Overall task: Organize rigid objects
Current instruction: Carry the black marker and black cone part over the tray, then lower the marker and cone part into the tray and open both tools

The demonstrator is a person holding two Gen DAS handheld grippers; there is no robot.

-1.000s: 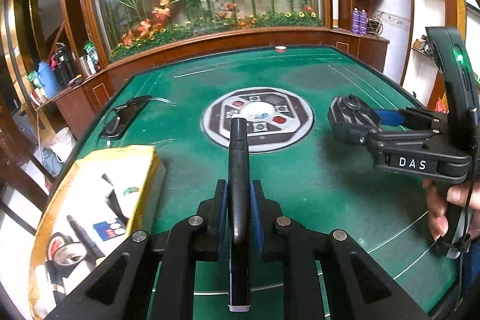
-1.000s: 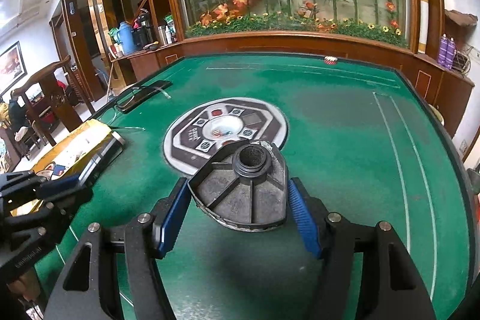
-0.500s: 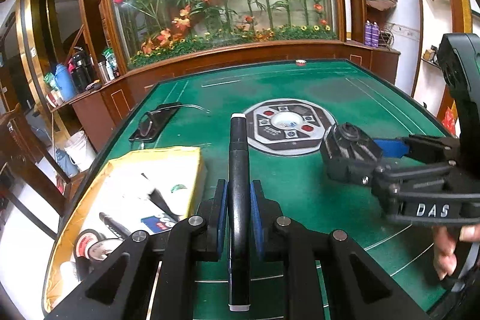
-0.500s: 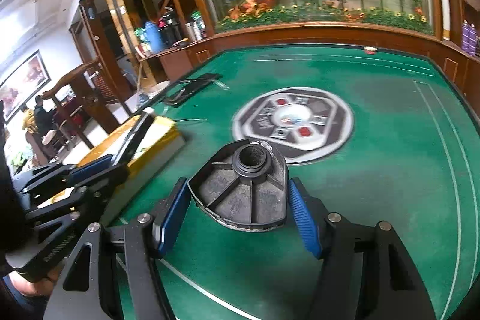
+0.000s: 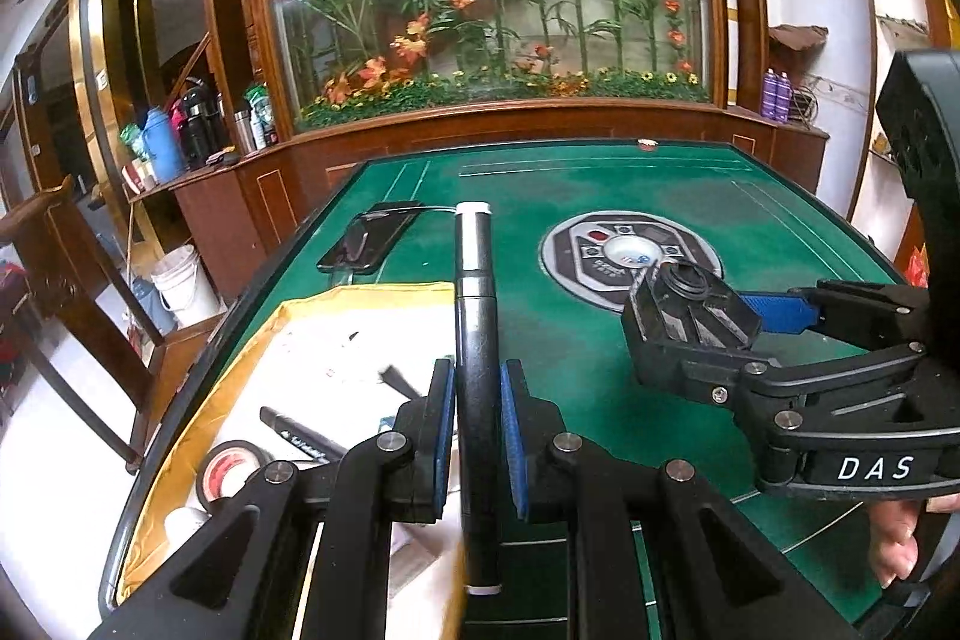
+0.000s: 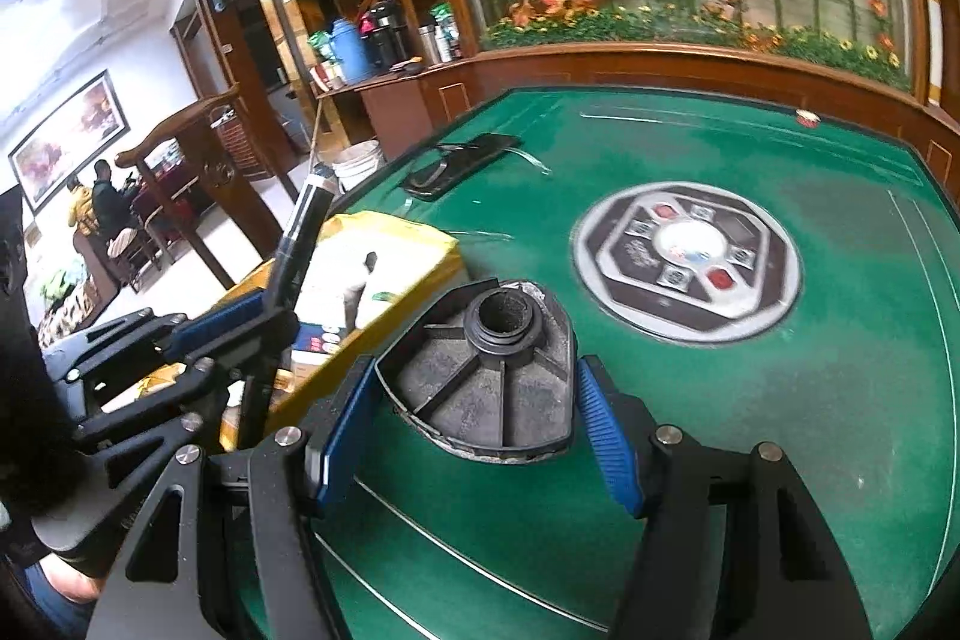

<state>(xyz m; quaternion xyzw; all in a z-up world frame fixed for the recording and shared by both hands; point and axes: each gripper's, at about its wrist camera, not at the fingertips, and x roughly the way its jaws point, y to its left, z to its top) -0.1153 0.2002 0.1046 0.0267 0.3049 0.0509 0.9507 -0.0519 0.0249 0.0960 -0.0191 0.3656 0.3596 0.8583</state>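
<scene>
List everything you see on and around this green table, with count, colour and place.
table: one, green felt, round control panel at centre
box: one, yellow, open, table's left edge
tape roll: one, black, in box
marker: one, black, in box
phone: one, black, beyond box
rod: one, black, white-tipped, in left hand-held gripper
ribbed plastic part: one, black, in right hand-held gripper
hand: one, on right handle
</scene>
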